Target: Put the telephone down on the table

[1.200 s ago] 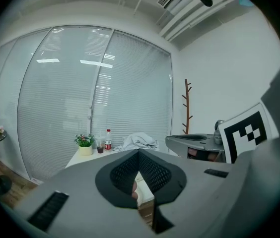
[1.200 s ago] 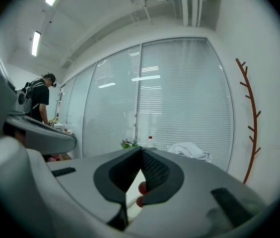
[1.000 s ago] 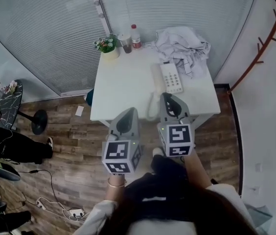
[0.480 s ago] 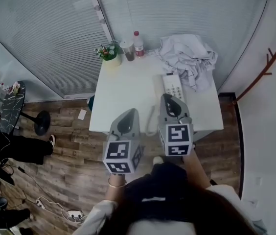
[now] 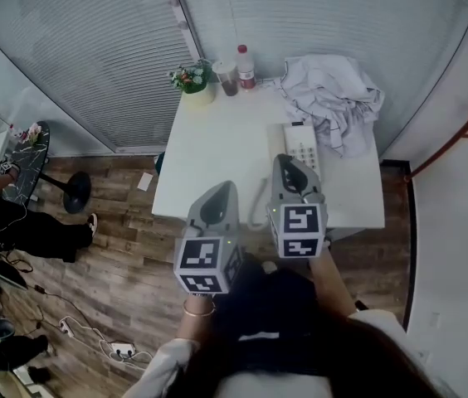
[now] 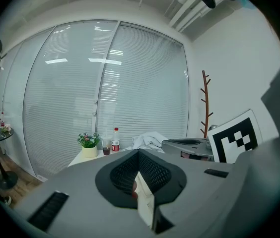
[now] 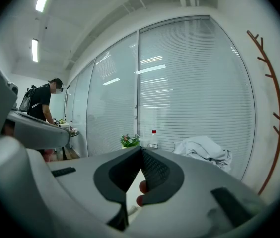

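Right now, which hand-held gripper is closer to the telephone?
The right hand-held gripper: its tip lies just before the telephone; the left hand-held gripper sits farther left.

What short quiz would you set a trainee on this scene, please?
1. True or false: the telephone lies on the white table, and neither gripper holds it.
2. Which of these lies just behind the telephone? A) a crumpled cloth B) a laptop C) a stack of books
3. Fill the gap: the jaws of the left gripper and the right gripper are both ____.
Key: 1 true; 2 A; 3 shut.
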